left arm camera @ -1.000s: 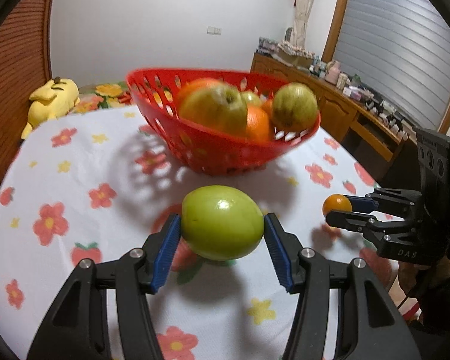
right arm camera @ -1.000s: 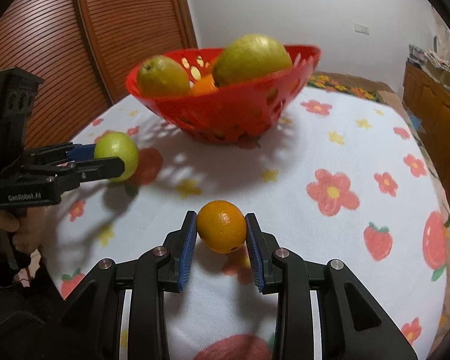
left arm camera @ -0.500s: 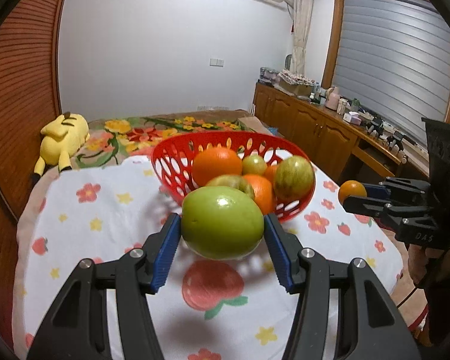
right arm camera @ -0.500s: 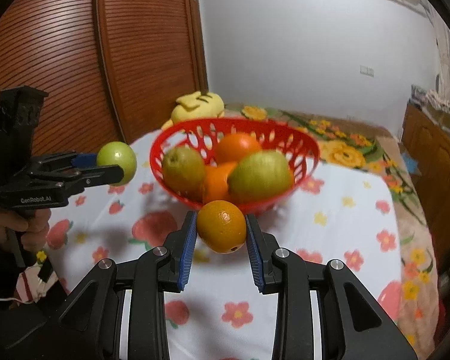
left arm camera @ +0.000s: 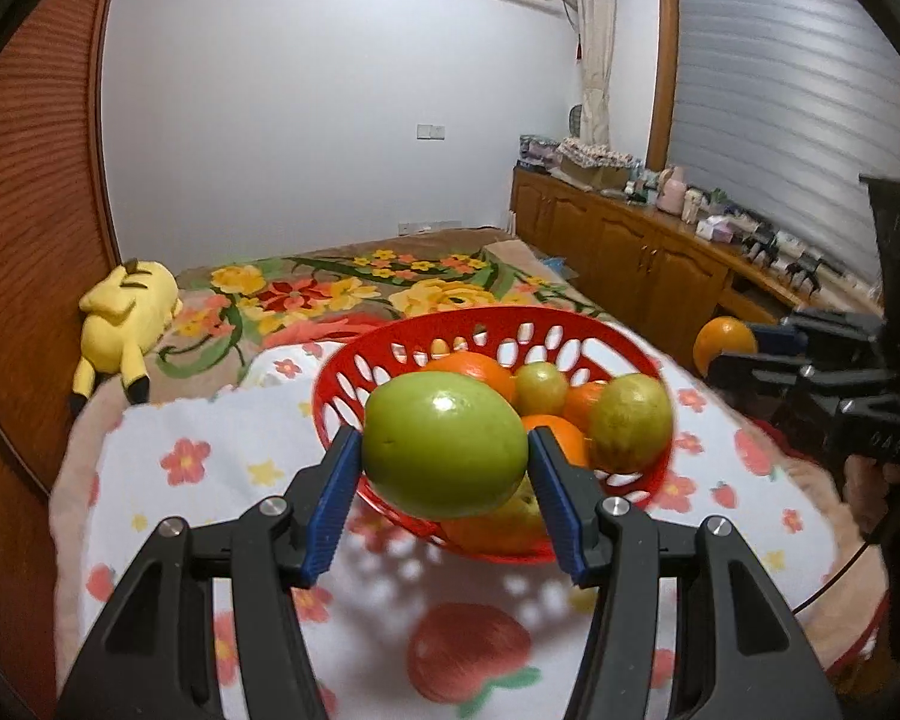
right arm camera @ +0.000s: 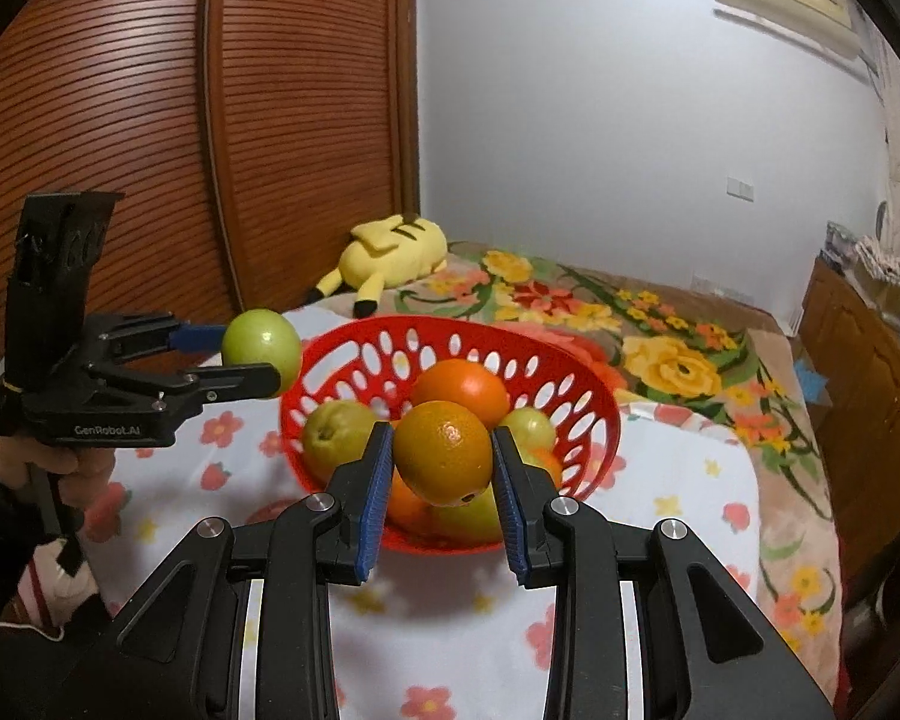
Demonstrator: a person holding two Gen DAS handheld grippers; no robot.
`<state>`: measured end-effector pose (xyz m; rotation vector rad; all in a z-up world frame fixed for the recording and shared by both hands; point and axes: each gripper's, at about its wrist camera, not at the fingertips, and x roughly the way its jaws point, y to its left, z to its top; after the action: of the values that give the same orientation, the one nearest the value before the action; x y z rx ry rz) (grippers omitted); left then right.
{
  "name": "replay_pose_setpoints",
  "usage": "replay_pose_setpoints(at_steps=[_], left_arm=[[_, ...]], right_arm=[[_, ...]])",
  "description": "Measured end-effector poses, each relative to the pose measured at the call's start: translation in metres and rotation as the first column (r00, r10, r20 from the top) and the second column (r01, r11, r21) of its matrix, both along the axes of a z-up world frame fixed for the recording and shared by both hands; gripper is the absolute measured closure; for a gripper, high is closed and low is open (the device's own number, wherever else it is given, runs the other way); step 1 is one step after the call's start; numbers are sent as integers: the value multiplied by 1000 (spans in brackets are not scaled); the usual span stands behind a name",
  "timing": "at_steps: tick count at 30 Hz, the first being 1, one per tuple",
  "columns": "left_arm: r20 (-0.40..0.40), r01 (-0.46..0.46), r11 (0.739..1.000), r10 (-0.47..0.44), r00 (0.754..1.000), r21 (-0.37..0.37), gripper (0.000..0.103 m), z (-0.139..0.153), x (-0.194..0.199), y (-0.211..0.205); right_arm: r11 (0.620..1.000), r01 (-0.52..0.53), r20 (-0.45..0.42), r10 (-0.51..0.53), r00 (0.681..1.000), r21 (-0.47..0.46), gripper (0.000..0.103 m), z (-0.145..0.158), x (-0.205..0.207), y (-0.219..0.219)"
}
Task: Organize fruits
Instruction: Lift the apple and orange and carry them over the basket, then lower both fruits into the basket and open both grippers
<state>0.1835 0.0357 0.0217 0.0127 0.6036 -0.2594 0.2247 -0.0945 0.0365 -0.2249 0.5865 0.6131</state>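
My left gripper [left arm camera: 444, 465] is shut on a green apple [left arm camera: 444, 444] and holds it in the air just in front of the red basket [left arm camera: 354, 372]. My right gripper [right arm camera: 441, 462] is shut on an orange [right arm camera: 443, 453], held above the near rim of the same basket [right arm camera: 594, 402]. The basket holds several oranges and green fruits. The left gripper with the apple [right arm camera: 262, 345] shows in the right wrist view, left of the basket. The right gripper with the orange [left arm camera: 723, 343] shows in the left wrist view, right of the basket.
The basket stands on a round table with a white flowered cloth [left arm camera: 210, 456]. Behind it lie a floral bedspread [left arm camera: 330, 294] and a yellow plush toy [left arm camera: 126, 312]. A wooden sideboard [left arm camera: 648, 264] with clutter runs along the right. A slatted wooden door [right arm camera: 150, 150] is at left.
Both grippers have risen from table height with their fruits and now look down on the basket from above its rim. Both grips are unchanged.
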Motion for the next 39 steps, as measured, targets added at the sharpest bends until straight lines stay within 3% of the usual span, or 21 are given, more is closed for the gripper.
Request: replay_pose_setpoints(at_steps=[17, 30, 39], left_arm=[[-95, -15, 999, 12, 995, -31, 47, -24, 79, 14], [-119, 0, 999, -4, 993, -35, 47, -33, 94, 12], [-120, 1, 999, -5, 993, -32, 47, -34, 95, 10]], right_arm=[[1000, 0, -124, 2, 992, 12, 72, -21, 101, -6], [998, -35, -196, 26, 980, -46, 71, -39, 156, 9], [999, -39, -234, 30, 972, -34, 71, -47, 173, 13]])
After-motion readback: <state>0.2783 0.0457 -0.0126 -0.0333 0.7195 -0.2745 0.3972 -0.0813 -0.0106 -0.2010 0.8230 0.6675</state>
